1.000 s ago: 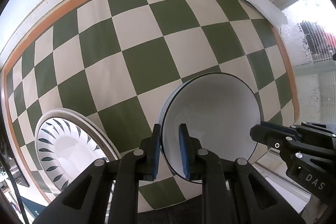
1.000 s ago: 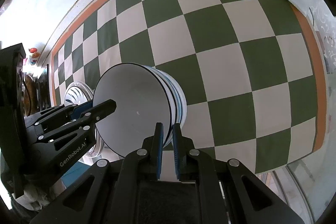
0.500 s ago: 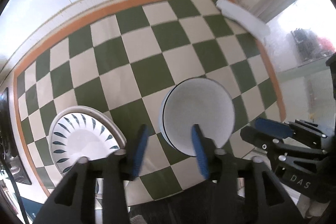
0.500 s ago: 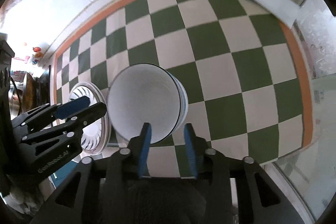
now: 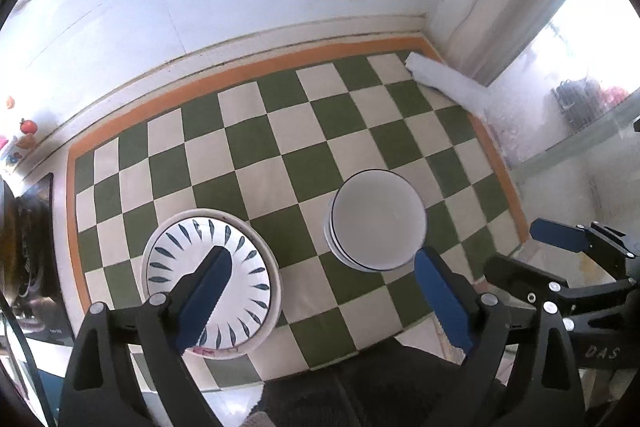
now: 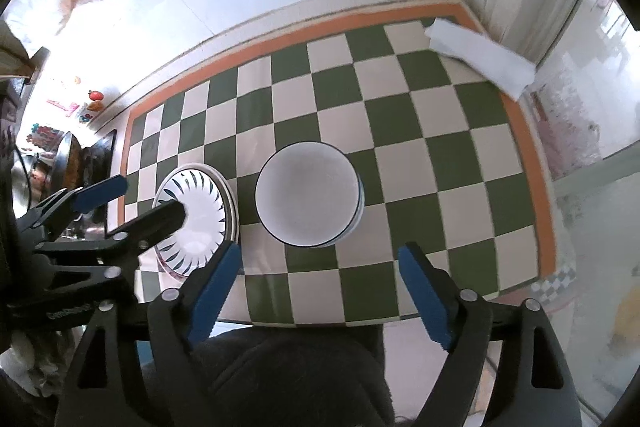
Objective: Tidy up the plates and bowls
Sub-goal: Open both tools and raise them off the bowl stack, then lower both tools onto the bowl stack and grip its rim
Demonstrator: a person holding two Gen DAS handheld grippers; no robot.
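A stack of white bowls with dark rims (image 5: 376, 223) (image 6: 308, 201) stands on the green and cream checked cloth (image 5: 256, 147) (image 6: 420, 155). To its left lies a stack of white plates with a blue leaf pattern (image 5: 240, 267) (image 6: 196, 211). My left gripper (image 5: 320, 287) is open and empty, high above and in front of both stacks. My right gripper (image 6: 320, 279) is open and empty, above the near side of the bowls. Each gripper shows in the other's view.
A folded white cloth (image 5: 444, 81) (image 6: 480, 59) lies at the far right corner by the wall and window. A dark stove top with a pan (image 6: 68, 163) sits left of the checked cloth. The white wall runs along the back.
Both grippers let go of the top bowl's rim, opened wide, and drew back and up. The bowl stays on the stack.
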